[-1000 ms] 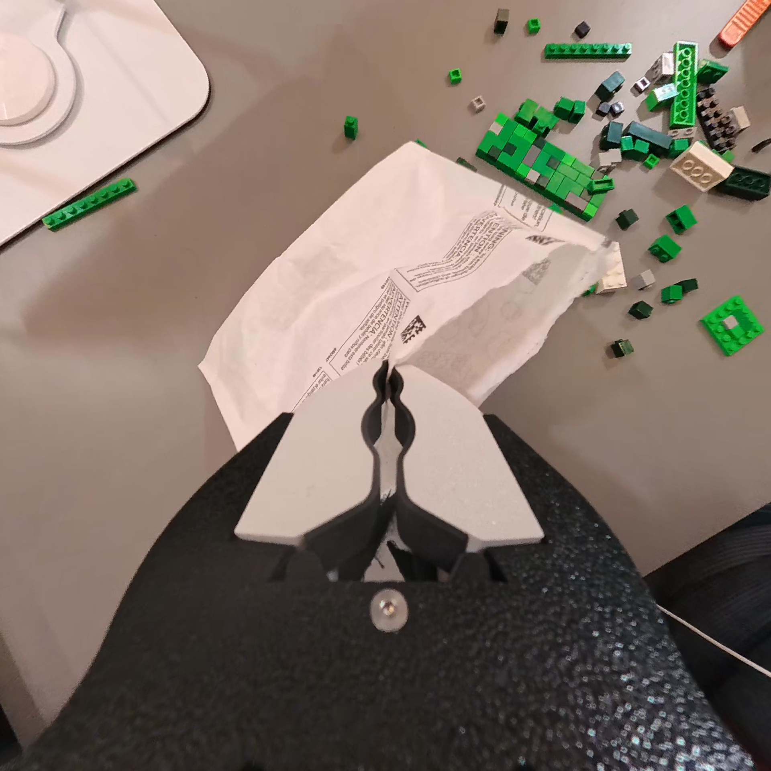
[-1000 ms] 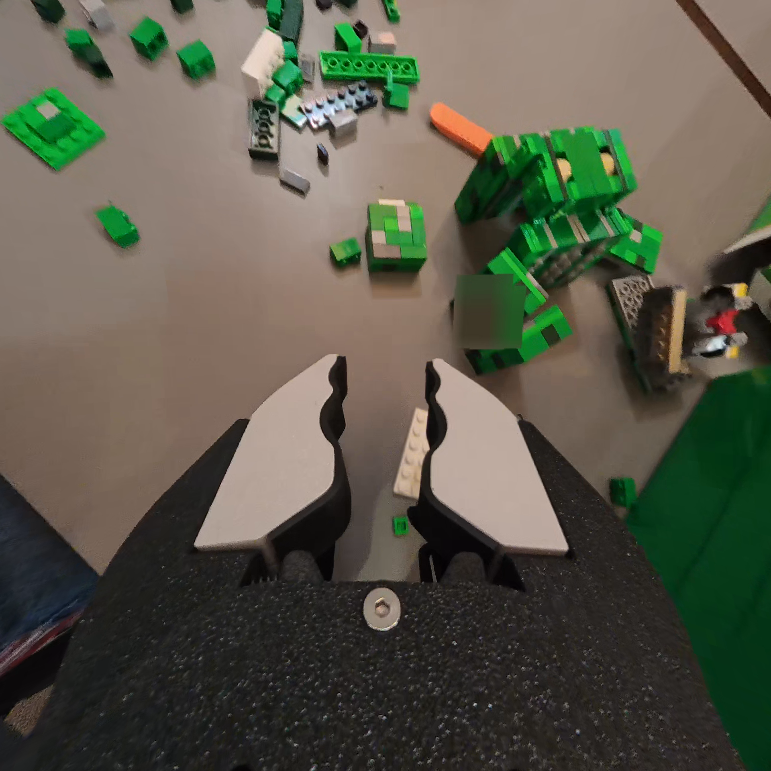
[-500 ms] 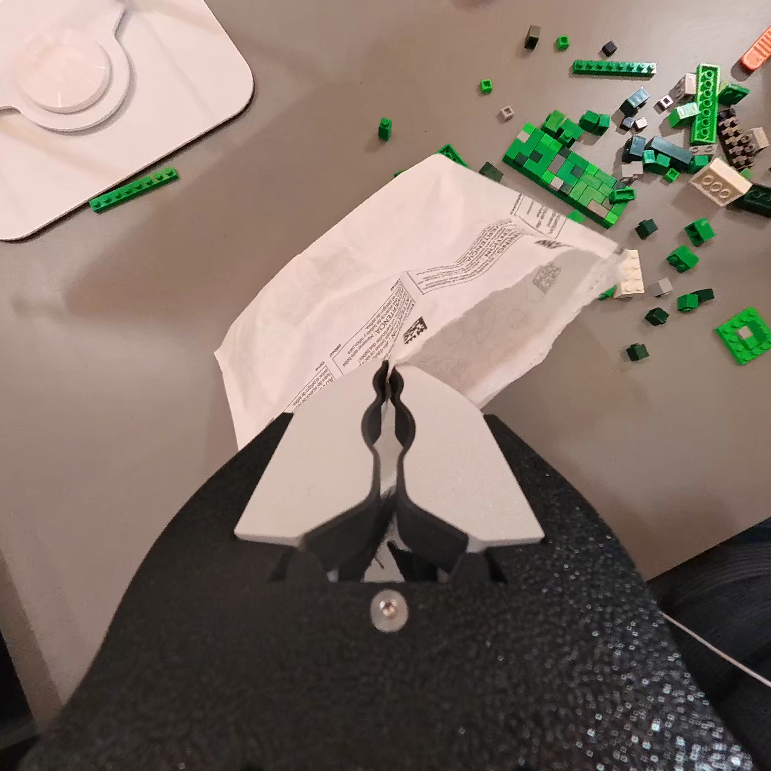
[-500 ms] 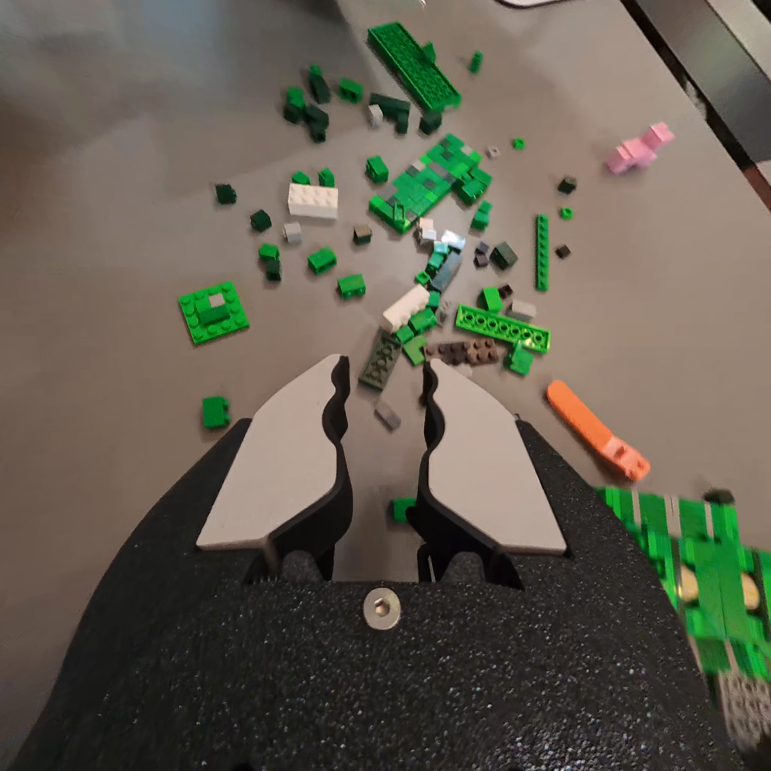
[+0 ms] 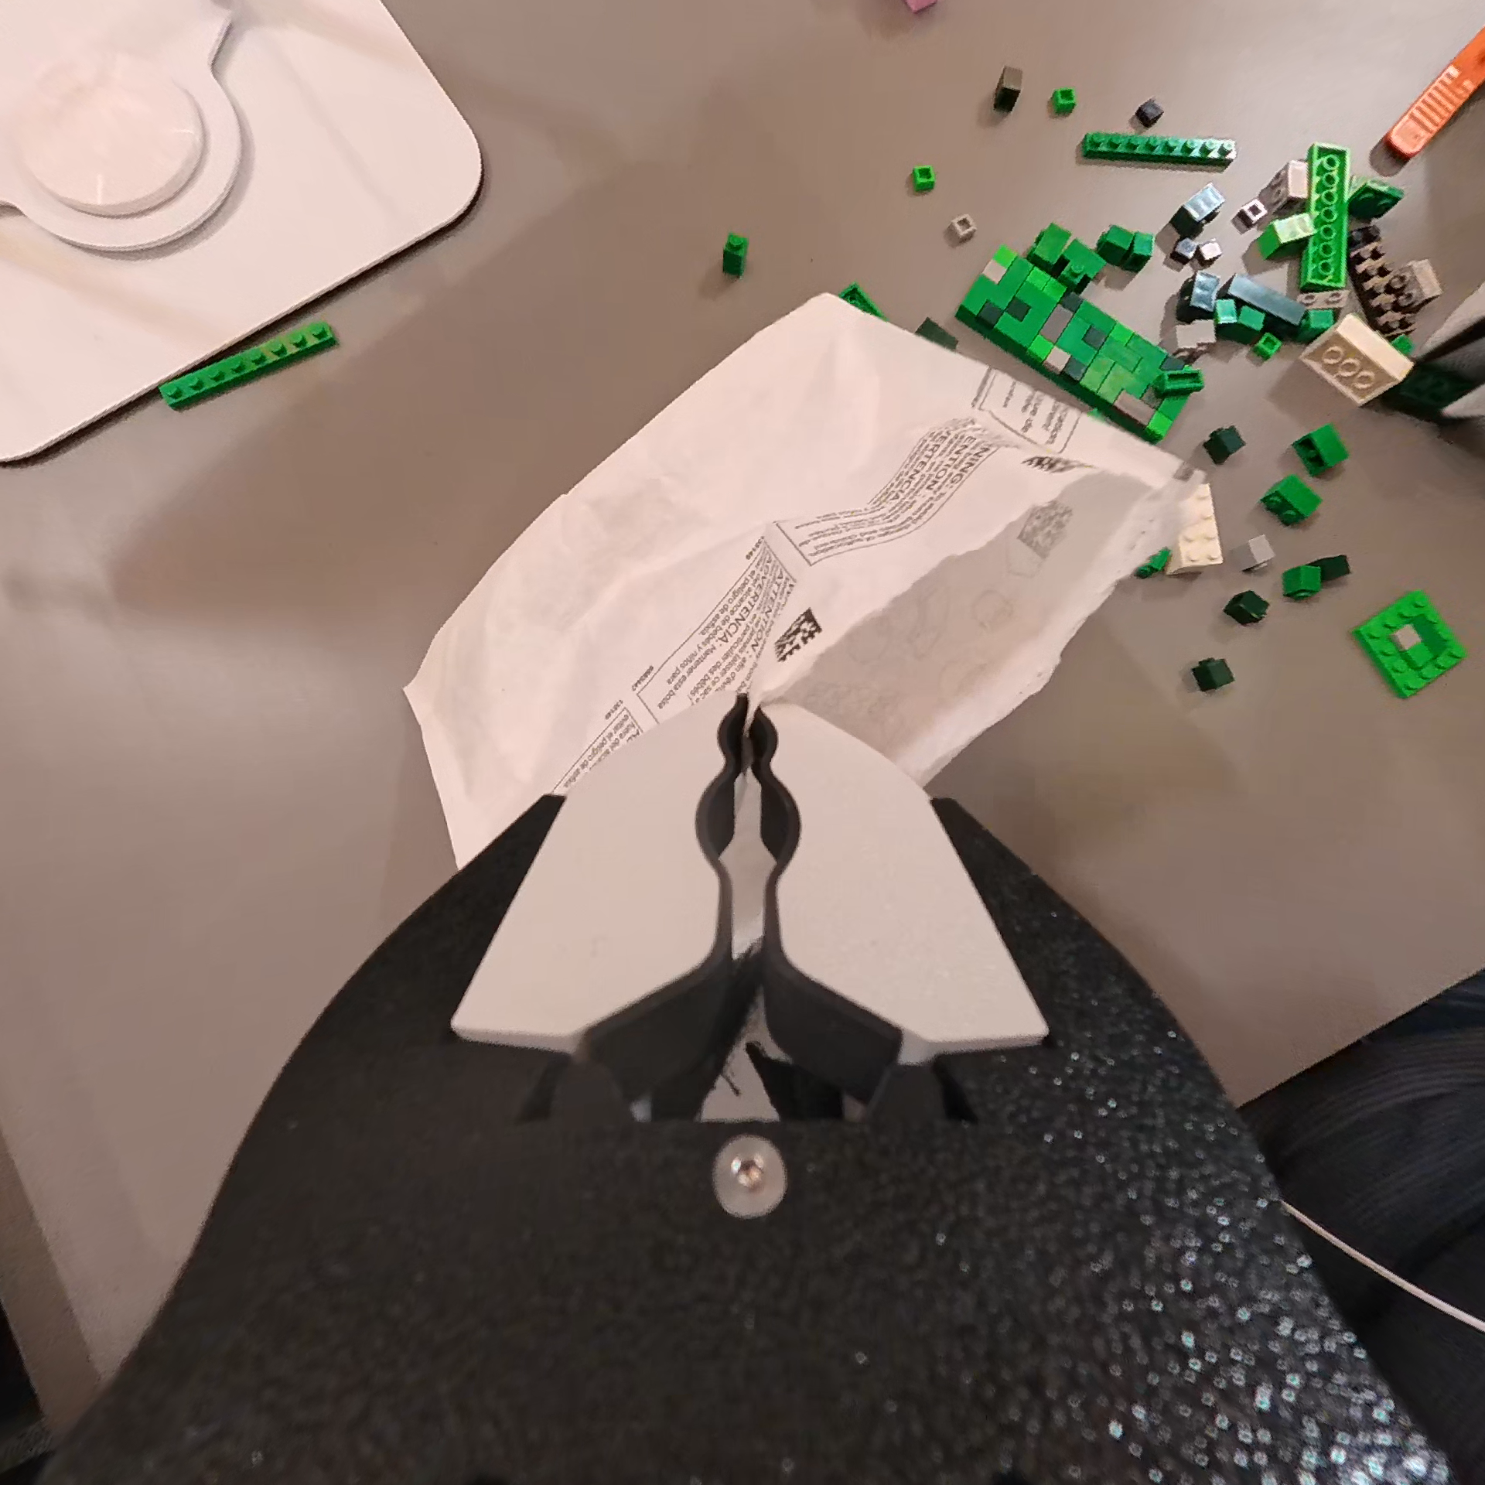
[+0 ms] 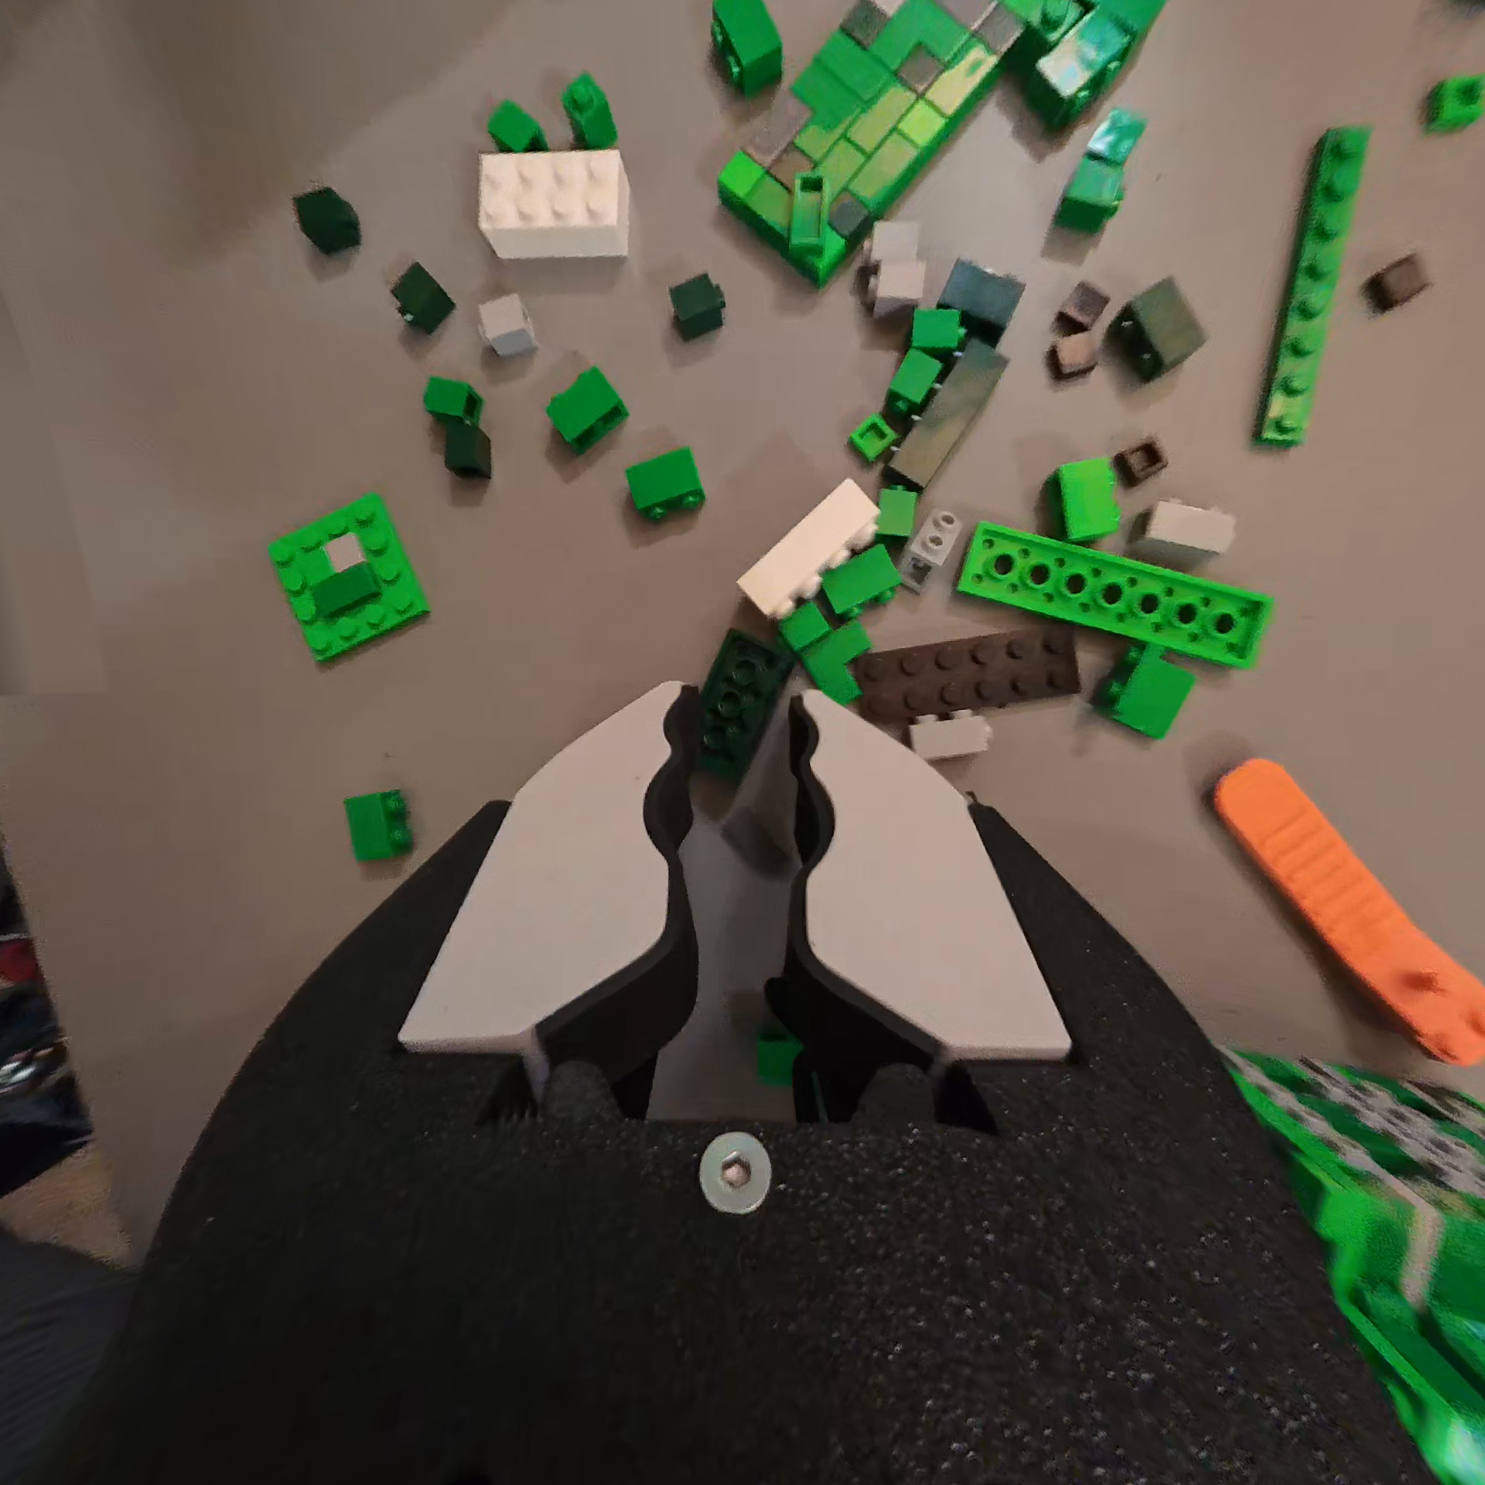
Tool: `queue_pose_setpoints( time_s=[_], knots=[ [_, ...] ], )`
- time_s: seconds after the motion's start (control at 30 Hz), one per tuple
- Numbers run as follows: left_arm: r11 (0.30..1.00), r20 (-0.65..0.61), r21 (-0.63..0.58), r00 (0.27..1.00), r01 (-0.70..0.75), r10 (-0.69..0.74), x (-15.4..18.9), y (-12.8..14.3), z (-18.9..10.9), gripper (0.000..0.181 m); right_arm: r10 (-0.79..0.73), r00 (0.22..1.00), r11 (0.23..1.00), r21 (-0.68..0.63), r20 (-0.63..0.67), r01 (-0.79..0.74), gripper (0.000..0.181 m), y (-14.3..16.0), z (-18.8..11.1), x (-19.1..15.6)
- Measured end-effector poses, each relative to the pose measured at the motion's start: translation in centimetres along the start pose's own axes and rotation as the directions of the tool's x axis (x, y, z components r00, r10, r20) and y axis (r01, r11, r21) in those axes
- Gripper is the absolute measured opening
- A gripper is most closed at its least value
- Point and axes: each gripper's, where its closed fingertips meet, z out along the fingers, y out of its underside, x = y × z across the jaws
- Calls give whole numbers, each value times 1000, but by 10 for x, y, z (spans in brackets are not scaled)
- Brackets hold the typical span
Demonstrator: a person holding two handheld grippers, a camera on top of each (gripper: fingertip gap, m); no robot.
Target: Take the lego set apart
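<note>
My left gripper (image 5: 747,711) is shut on the near edge of a white paper bag (image 5: 771,514) with a torn open mouth that points at the loose bricks. My right gripper (image 6: 739,703) is open and empty, low over a scatter of green, white and dark bricks. A dark green plate (image 6: 738,707) lies right at its fingertips. A brown plate (image 6: 968,671) and a green holed plate (image 6: 1113,593) lie just to the right. A tiled green panel (image 6: 864,132) lies farther off; it also shows in the left wrist view (image 5: 1073,345).
An orange brick separator (image 6: 1358,904) lies at the right. Part of the built green model (image 6: 1398,1189) shows at the lower right, blurred. A white flat tray (image 5: 161,185) lies at the far left with a green strip (image 5: 247,375) at its edge. The table edge (image 5: 1318,1045) runs at the right. Some 35 centimeters of space lies between my two pairs of fingers. To the brown plate (image 6: 968,671): right tips about 4 centimeters, left tips about 35 centimeters. My left wrist view (image 5: 1379,281) looks at it from another angle.
My right gripper has swung from the built model to the loose bricks and dropped closer to them. My left gripper still holds the bag and has shifted only slightly.
</note>
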Motion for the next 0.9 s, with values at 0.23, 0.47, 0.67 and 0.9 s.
queue_pose_setpoints(
  time_s=[0.23, 0.47, 0.67, 0.9],
  knots=[
    [1000, -12, 0, 1000, -3, 3, 2, 0, 1, 0, 36, 991, 999, 8, 132, -38, 16, -4, 0, -14],
    [1000, -24, -3, 1000, -15, 15, 6, -2, 3, 0, -257, 964, 950, -202, -72, 238, 18, -3, -5, 21],
    [999, -34, -2, 999, -32, 32, 11, -3, 3, 0, -407, 912, 824, -411, 47, 389, 30, -2, 1, 29],
    [999, -41, -2, 999, -35, 35, 12, -3, 4, 0, -479, 867, 744, -460, 139, 485, 23, -7, 5, 24]
  ],
)
